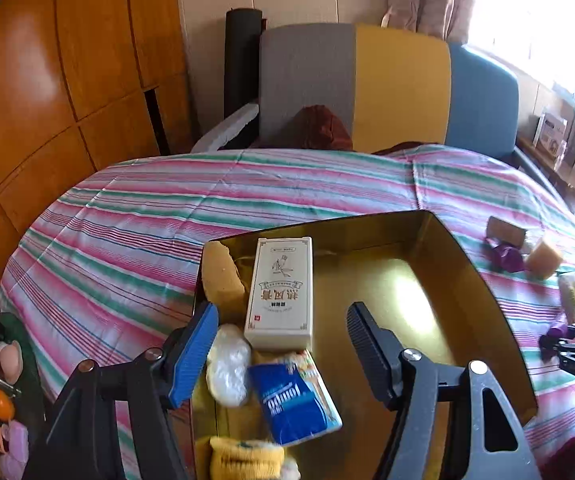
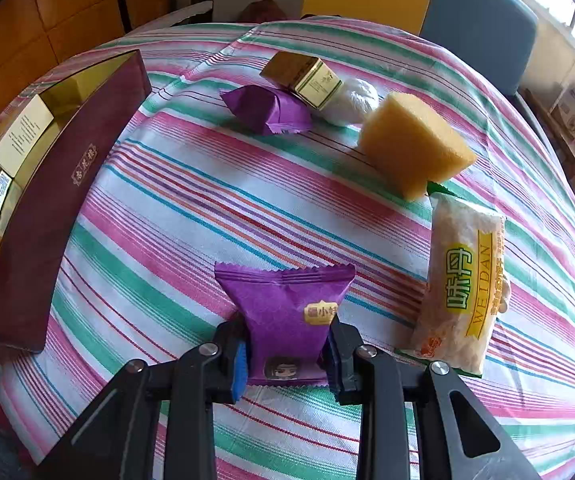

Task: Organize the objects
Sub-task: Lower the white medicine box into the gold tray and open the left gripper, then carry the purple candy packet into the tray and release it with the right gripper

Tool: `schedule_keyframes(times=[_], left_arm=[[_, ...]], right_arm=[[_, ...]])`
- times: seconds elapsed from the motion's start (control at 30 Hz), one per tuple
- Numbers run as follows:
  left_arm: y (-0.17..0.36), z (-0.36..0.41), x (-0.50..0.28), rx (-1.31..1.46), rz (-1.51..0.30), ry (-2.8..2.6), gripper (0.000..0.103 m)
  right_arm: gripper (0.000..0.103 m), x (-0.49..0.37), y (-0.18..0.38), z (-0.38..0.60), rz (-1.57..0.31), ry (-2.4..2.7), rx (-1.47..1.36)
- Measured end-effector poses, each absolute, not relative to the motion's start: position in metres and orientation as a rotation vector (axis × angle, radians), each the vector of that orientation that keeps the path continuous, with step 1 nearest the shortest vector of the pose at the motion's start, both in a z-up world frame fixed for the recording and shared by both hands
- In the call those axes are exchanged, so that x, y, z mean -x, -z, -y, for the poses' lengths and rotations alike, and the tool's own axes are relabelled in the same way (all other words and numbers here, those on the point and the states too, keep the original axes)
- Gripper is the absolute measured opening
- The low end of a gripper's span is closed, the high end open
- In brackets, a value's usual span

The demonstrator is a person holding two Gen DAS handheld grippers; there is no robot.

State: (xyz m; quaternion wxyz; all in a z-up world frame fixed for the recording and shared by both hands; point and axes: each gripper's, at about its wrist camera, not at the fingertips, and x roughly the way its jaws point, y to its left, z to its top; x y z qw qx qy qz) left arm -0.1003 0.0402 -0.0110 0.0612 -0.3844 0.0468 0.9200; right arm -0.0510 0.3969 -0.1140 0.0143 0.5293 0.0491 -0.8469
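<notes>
Right gripper (image 2: 287,354), lower centre, clamps the purple packet (image 2: 287,308) for boxing; left gripper (image 1: 279,340) gapes empty over the box (image 1: 447,240).

- Left gripper (image 1: 281,350): black angular arms, silver screws behind the fingers, a blue ribbed pad on one finger, black on the other.
- Right gripper (image 2: 285,354): same black frame, blue pad, silver screws.

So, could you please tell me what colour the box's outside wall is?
Dark maroon box, seen best from the right wrist.

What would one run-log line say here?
right gripper: shut on purple snack packet | left gripper: open above gold-lined box
</notes>
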Motion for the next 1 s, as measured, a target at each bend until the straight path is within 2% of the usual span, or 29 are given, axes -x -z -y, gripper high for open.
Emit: schedule_keyframes(times=[0.57,1.0], left_arm=[[0.016,-0.014,0.072,1.241,0.016,-2.710,0.068],[0.026,-0.008,0.064,1.258,0.012,-2.714,0.068]], right_arm=[[0.032,0.044,0.117,-0.402,-0.161,2.659,-1.615],[0.032,0.045,0.115,-0.393,-0.177,2.670,-1.618]])
